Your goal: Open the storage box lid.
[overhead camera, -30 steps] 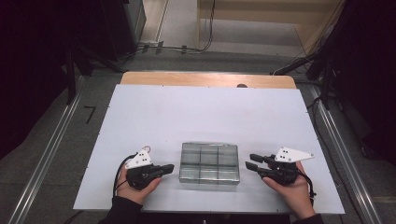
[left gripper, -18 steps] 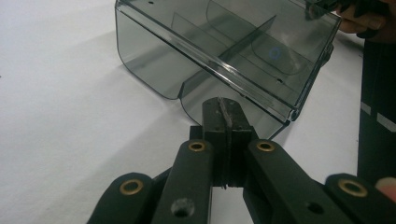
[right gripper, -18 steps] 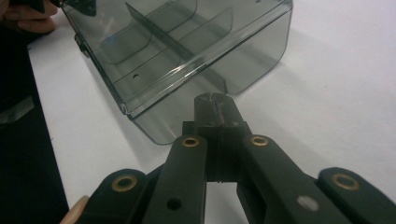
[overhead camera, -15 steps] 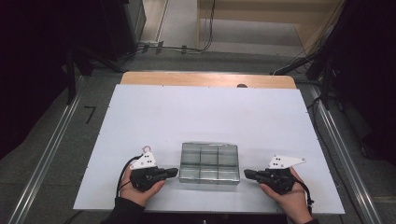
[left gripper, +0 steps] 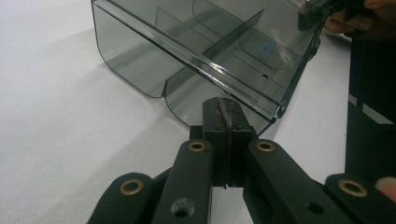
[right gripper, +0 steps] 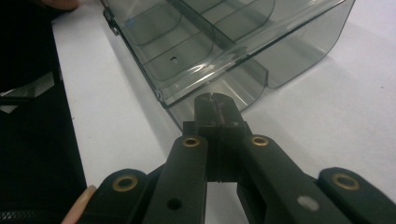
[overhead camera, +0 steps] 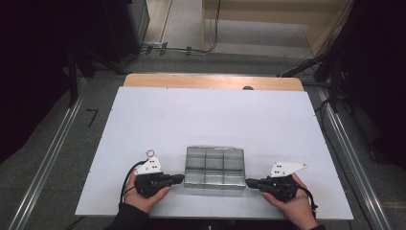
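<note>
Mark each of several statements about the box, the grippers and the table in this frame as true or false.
1. The clear divided box holds small parts. False: its compartments look empty.
2. The left gripper has its jaws closed, tips at the box's left side. True.
3. The right gripper stands with its jaws wide open. False: the jaws are closed together, tips by the box's right side.
4. The box sits near the person's edge of the white table. True.
5. The box is lifted clear of the table. False: it rests on the surface.
</note>
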The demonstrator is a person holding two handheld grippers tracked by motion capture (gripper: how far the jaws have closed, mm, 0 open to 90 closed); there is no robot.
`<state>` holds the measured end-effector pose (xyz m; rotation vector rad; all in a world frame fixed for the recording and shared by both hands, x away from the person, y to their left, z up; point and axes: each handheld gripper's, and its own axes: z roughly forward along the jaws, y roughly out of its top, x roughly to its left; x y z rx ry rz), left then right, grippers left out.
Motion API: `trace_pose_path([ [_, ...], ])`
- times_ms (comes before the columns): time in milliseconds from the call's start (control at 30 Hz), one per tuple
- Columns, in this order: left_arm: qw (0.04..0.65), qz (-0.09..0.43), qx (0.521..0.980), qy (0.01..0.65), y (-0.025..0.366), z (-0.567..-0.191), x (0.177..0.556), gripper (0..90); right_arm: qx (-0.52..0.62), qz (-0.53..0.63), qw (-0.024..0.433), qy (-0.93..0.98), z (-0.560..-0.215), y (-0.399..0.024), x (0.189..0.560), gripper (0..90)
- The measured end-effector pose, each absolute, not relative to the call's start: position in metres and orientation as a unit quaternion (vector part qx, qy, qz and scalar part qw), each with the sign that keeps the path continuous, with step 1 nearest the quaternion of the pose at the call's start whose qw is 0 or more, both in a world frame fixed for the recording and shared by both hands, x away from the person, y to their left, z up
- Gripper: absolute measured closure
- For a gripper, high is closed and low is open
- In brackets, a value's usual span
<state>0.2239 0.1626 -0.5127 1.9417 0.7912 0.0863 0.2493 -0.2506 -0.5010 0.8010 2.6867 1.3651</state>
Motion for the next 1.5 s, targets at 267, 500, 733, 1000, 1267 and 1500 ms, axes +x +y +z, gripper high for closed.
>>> trace_pose_path([
  [267,0.505,0.031,0.802,0.319,0.163,-0.512,0.223,90.0,0.242,0.45,0.013,0.859,-0.497,-0.253,0.248,88.3],
  [500,0.521,0.028,0.797,0.305,0.164,-0.511,0.221,90.0,0.241,0.456,0.014,0.857,-0.495,-0.253,0.247,88.3],
  [733,0.533,0.044,0.793,0.293,0.164,-0.508,0.219,90.0,0.241,0.468,0.019,0.85,-0.493,-0.254,0.247,88.3],
  [1000,0.557,0.064,0.779,0.28,0.164,-0.502,0.216,90.0,0.241,0.486,0.029,0.839,-0.485,-0.256,0.246,88.3],
  [1267,0.575,0.068,0.765,0.28,0.158,-0.499,0.217,90.0,0.242,0.5,0.031,0.831,-0.478,-0.256,0.243,88.3],
  [1500,0.583,0.072,0.758,0.282,0.154,-0.496,0.218,90.0,0.234,0.501,0.032,0.832,-0.475,-0.253,0.241,88.3],
])
